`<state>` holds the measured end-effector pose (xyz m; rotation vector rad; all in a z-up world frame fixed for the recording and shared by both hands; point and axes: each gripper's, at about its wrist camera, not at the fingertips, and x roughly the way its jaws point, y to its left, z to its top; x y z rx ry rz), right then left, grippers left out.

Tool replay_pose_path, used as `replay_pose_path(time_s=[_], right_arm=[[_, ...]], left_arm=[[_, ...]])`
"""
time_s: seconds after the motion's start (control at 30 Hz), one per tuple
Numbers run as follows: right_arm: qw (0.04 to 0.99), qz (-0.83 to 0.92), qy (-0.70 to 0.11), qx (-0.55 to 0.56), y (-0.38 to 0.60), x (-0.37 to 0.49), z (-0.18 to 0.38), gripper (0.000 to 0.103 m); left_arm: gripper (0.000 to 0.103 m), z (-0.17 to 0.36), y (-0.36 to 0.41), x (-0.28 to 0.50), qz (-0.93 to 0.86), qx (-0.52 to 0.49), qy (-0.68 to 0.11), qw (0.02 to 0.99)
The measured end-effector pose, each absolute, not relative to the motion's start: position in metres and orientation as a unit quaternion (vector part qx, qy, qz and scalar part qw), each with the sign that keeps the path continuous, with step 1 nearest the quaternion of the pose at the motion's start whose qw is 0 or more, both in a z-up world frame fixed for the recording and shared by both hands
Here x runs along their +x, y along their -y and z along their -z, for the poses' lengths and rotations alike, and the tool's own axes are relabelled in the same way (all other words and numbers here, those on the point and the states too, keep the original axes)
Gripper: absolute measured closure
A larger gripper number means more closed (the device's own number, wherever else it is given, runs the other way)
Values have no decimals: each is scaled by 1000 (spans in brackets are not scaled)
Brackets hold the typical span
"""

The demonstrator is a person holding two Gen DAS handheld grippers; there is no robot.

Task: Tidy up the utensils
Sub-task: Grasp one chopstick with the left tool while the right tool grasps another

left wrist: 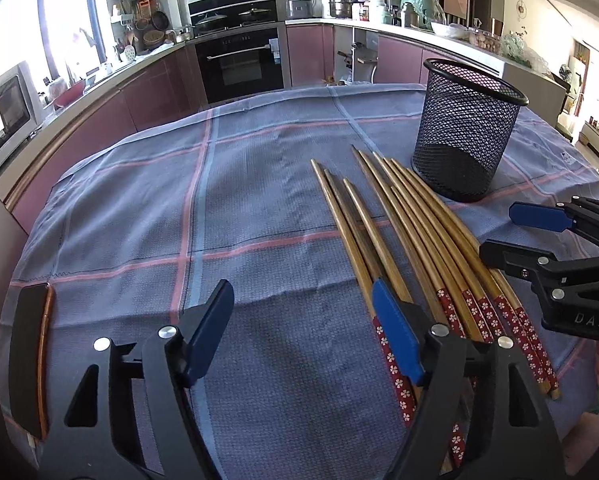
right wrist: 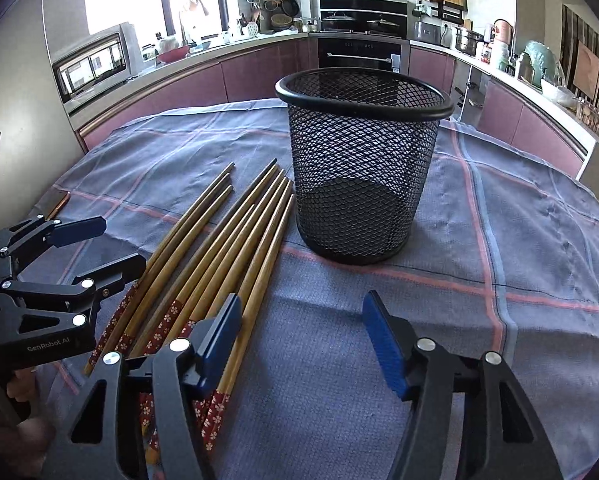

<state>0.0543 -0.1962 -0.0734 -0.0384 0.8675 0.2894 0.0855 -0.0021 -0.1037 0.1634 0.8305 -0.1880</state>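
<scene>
Several wooden chopsticks (left wrist: pixel 411 220) with red flowered handles lie side by side on the checked cloth, tips pointing away. To their right stands an empty black mesh cup (left wrist: pixel 467 136), upright. My left gripper (left wrist: pixel 303 332) is open over bare cloth, its right finger above the leftmost chopstick handles. My right gripper (left wrist: pixel 499 232) comes in from the right over the handles. In the right wrist view the right gripper (right wrist: pixel 301 340) is open, its left finger over the rightmost chopsticks (right wrist: pixel 227 248), with the mesh cup (right wrist: pixel 363 168) straight ahead. The left gripper (right wrist: pixel 123 242) hovers open at the left.
A blue-grey cloth (left wrist: pixel 139 208) with pink lines covers the table. A dark flat device with a copper edge (left wrist: pixel 31 356) lies at the table's left edge. Kitchen counters and an oven run behind the table. A hand (right wrist: pixel 19 392) holds the left gripper.
</scene>
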Motion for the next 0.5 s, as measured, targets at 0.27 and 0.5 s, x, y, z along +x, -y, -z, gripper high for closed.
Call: replay_pose_path(time_s=[0.27, 0.5], right_arm=[[891, -140, -430, -43, 186, 63, 74, 57], [889, -145, -431, -42, 182, 70, 74, 64]], left_arm=[[37, 107, 2, 100, 118, 69, -421, 897], [52, 114, 9, 116, 127, 75, -434, 889]])
